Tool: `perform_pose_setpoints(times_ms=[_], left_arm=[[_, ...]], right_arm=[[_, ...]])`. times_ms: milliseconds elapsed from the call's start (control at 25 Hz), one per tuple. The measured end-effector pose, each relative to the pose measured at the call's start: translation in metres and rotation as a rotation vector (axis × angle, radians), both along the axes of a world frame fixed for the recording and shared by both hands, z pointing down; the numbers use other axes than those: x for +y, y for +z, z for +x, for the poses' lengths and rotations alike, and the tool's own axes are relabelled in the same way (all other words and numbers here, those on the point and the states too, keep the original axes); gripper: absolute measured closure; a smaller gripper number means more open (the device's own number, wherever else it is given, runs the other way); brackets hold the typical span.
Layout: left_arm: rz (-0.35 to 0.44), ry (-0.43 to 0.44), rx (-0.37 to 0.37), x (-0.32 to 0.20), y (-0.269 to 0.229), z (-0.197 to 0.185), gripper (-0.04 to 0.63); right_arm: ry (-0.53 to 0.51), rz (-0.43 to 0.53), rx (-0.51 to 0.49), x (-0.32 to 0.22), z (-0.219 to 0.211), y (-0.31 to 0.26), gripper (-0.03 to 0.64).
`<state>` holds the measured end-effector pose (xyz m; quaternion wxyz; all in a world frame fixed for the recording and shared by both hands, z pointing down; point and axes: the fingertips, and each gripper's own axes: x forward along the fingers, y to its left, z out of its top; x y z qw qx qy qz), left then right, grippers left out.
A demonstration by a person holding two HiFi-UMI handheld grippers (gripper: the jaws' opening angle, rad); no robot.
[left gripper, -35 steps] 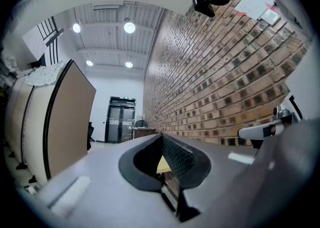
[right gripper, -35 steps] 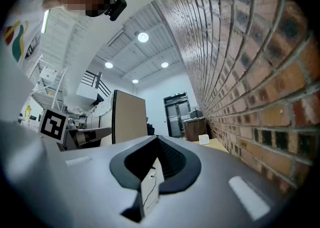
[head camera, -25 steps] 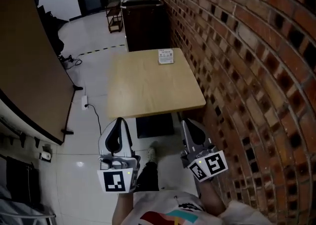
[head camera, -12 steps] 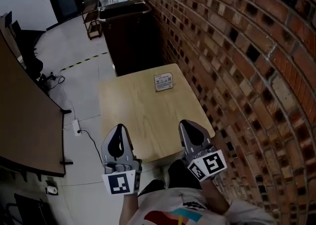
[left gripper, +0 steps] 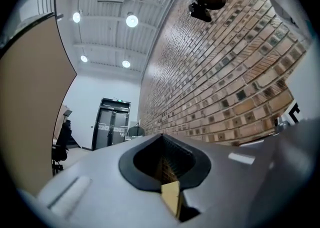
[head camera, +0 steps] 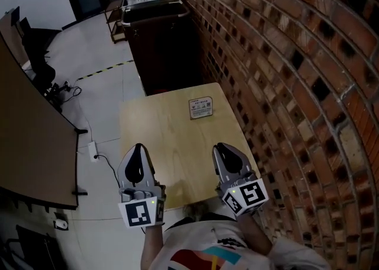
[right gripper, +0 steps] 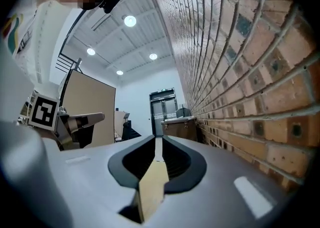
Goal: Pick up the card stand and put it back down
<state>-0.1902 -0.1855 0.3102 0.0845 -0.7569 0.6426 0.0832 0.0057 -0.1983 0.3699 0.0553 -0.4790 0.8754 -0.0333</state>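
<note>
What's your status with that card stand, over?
Left gripper, right gripper: both shut, empty. Card stand untouched on table, far side by brick wall. Nothing in between.

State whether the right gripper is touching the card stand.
Apart. The head view shows bare table between the right gripper, near the front edge, and the card stand farther back.

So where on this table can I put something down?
The light wooden table is bare nearly all over: its left side and the middle, down to the near edge. Only the far right, by the brick wall, holds the small white card stand.
</note>
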Motion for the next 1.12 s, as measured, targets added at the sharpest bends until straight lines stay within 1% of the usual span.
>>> perform_pose_setpoints(times_ms=[120, 160, 200, 320, 360, 440, 480, 560, 640, 760, 840, 920, 1040, 1120], left_arm=[[-0.012, -0.002, 0.008, -0.009, 0.003, 0.003, 0.592], [-0.012, -0.005, 0.008, -0.012, 0.004, 0.003, 0.591], [-0.014, -0.009, 0.007, -0.014, 0.005, 0.002, 0.591], [-0.036, -0.027, 0.018, -0.022, 0.012, -0.003, 0.592], [-0.045, -0.032, 0.027, -0.024, 0.014, -0.005, 0.591], [-0.067, -0.041, 0.036, -0.029, 0.021, -0.009, 0.591], [-0.079, -0.047, 0.037, -0.031, 0.024, -0.011, 0.591], [-0.106, -0.06, 0.034, -0.035, 0.033, -0.016, 0.591], [-0.14, -0.083, 0.015, -0.037, 0.042, -0.022, 0.591], [-0.182, -0.122, -0.012, -0.044, 0.052, -0.039, 0.591], [-0.192, -0.142, -0.013, -0.051, 0.057, -0.048, 0.591], [-0.204, -0.155, -0.012, -0.057, 0.062, -0.052, 0.591], [-0.217, -0.158, 0.0, -0.063, 0.069, -0.052, 0.591], [-0.226, -0.149, 0.001, -0.065, 0.073, -0.048, 0.591]], right_arm=[[-0.013, -0.024, 0.015, -0.022, 0.002, 0.012, 0.568], [-0.02, -0.036, 0.029, -0.034, 0.0, 0.018, 0.545], [-0.021, -0.047, 0.046, -0.05, -0.001, 0.024, 0.502], [0.025, -0.073, 0.084, -0.118, -0.006, 0.041, 0.287], [0.052, -0.099, 0.097, -0.143, -0.008, 0.05, 0.225], [0.116, -0.193, 0.136, -0.194, -0.009, 0.081, 0.068], [0.147, -0.249, 0.165, -0.217, -0.009, 0.101, 0.041], [0.197, -0.354, 0.237, -0.254, -0.008, 0.144, 0.04], [0.226, -0.44, 0.292, -0.276, -0.007, 0.182, 0.04], [0.258, -0.527, 0.286, -0.295, -0.008, 0.218, 0.04], [0.252, -0.561, 0.297, -0.303, -0.012, 0.233, 0.04], [0.242, -0.573, 0.305, -0.308, -0.017, 0.241, 0.04], [0.26, -0.593, 0.256, -0.315, -0.015, 0.25, 0.04], [0.27, -0.592, 0.254, -0.32, -0.013, 0.253, 0.04]])
